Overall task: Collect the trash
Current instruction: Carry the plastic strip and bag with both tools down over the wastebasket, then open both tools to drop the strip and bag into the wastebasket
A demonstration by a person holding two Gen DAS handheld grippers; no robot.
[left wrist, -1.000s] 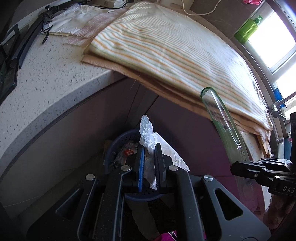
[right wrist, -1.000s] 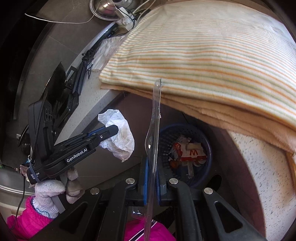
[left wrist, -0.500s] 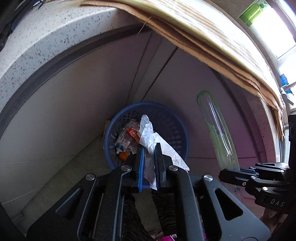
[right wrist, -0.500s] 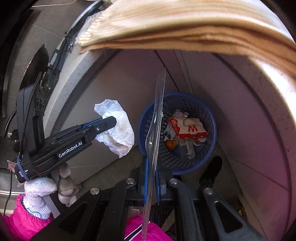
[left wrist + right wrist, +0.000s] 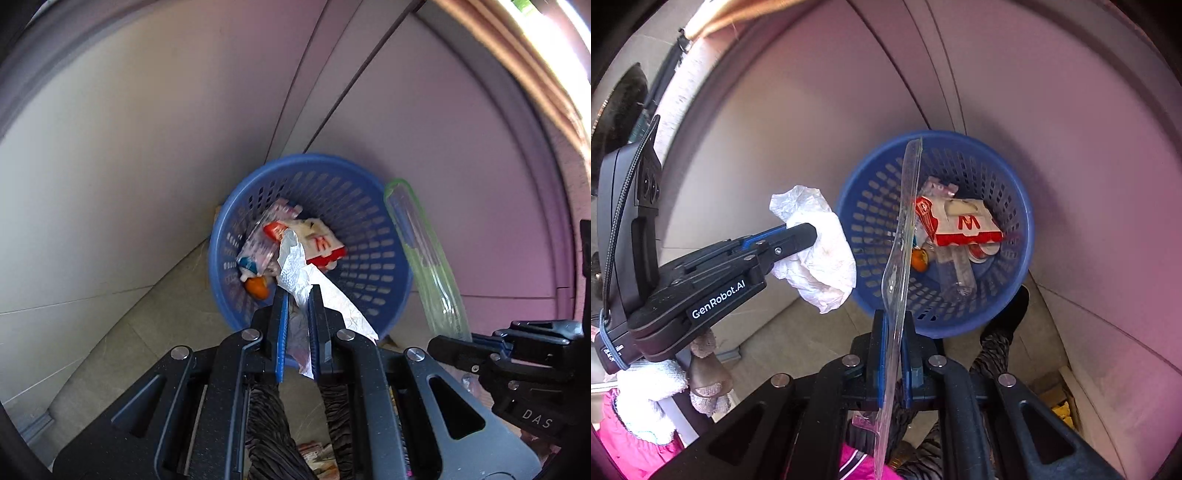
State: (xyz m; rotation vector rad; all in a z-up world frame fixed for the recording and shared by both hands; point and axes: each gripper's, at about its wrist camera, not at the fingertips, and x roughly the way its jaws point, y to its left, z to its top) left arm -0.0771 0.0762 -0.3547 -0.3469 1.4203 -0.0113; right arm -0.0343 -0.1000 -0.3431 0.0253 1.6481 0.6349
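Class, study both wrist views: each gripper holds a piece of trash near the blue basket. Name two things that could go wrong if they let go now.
1. In the right wrist view the crumpled white tissue in the left gripper hangs left of the blue perforated plastic basket's rim; it may land on the floor.
2. The long clear plastic blister pack clamped by the right gripper is long and stiff; it could catch the rim and tip out.

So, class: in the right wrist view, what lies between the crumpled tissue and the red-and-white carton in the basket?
The clear plastic sheet, held edge-on, and the blue basket's near wall.
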